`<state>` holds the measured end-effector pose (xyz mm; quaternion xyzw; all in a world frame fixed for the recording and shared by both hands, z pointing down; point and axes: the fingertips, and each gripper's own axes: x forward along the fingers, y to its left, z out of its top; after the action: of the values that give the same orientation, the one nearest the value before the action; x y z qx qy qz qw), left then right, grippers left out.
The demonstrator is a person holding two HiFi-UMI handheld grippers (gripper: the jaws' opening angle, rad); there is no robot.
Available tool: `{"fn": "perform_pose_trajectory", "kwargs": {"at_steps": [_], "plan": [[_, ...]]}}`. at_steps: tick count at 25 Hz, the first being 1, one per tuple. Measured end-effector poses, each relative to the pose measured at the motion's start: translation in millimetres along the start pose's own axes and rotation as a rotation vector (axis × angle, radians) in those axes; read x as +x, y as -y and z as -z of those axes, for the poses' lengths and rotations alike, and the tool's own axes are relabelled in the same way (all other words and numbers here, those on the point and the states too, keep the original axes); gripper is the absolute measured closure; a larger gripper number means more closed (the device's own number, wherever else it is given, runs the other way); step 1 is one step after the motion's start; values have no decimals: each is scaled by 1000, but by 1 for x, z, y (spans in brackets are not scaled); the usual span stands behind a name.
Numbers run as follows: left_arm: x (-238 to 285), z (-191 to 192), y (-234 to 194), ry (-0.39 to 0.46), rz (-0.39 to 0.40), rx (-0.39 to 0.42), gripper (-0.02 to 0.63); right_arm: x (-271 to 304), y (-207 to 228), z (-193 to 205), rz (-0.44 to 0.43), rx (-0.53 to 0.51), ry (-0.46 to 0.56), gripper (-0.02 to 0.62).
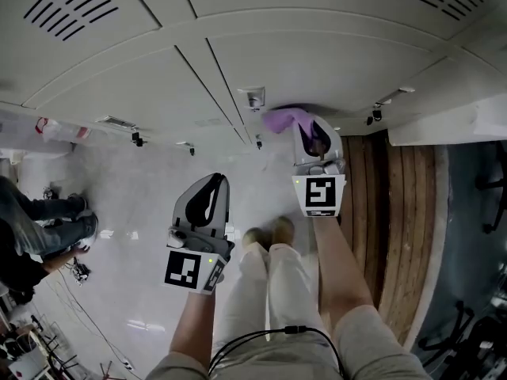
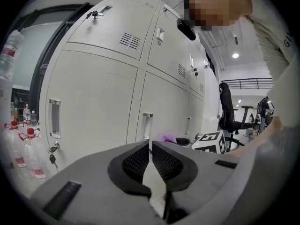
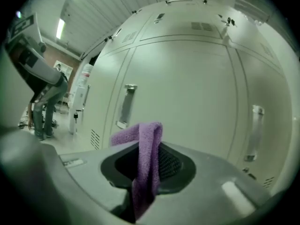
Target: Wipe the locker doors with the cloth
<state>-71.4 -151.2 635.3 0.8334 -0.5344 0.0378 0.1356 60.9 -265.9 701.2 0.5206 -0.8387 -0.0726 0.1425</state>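
My right claw pinches the purple cloth close to the locker doors; my left claw (jaws together, empty) hangs farther from them.

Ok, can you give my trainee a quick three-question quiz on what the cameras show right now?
1. True or false: the left gripper holds the purple cloth.
2. Pick one. The jaws of the right gripper are: A) wide apart and empty; B) shut on the cloth; C) shut on a door handle.
3. Short answer: in the head view, which gripper is closer to the locker doors?

Key: 1 false, its jaws are together with nothing between them. 2 B. 3 the right gripper.
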Motion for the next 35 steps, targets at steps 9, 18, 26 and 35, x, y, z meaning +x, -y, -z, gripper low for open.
{"fn": "perform_pose_trajectory", "kwargs": {"at_steps": [9,18,26,35], "plan": [[-22,21,-29,-20,-71,-8,588,48,-91,11,-133,52,-22,528],[-20,32,-36,-31,-83,-17,588,55,-90,31,-162,-65,-86,531],[1,27,-7,-34,-14,-18,588,34,-33,41,-75,-33,-113,531],[12,30,15,-48,35,-6,588,3,67,96,116,48,-230,523]]}}
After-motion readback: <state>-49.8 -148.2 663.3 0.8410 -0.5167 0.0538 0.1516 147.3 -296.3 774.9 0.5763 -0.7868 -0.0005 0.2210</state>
